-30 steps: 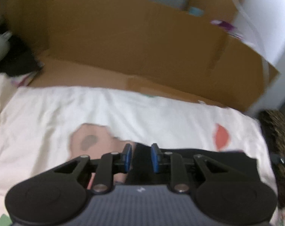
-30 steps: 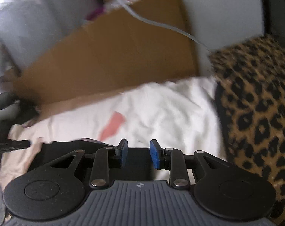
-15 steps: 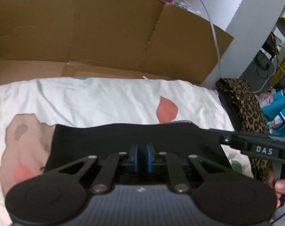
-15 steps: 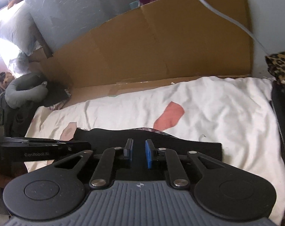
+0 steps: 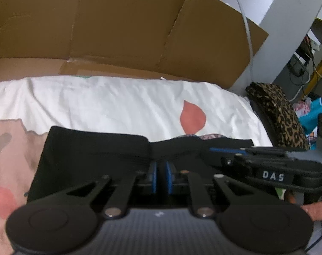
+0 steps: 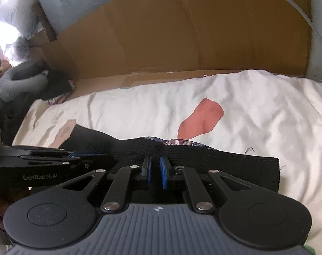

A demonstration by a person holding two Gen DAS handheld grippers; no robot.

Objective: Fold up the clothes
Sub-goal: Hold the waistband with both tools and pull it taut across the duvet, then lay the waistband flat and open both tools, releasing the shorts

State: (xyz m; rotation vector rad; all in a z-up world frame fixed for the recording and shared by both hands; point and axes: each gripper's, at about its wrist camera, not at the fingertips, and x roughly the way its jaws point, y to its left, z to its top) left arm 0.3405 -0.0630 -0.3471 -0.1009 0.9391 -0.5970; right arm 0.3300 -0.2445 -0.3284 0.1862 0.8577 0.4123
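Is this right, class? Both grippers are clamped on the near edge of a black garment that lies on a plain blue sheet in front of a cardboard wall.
Not quite. The sheet is white with red and pinkish patches, not plain blue; both wrist views show it. The rest stands: the left gripper and the right gripper pinch the black garment before the cardboard wall.

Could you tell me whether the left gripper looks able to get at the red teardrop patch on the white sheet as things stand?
Probably not yet: the left gripper has its jaws on the folded black knit garment, which lies between it and the red teardrop patch.
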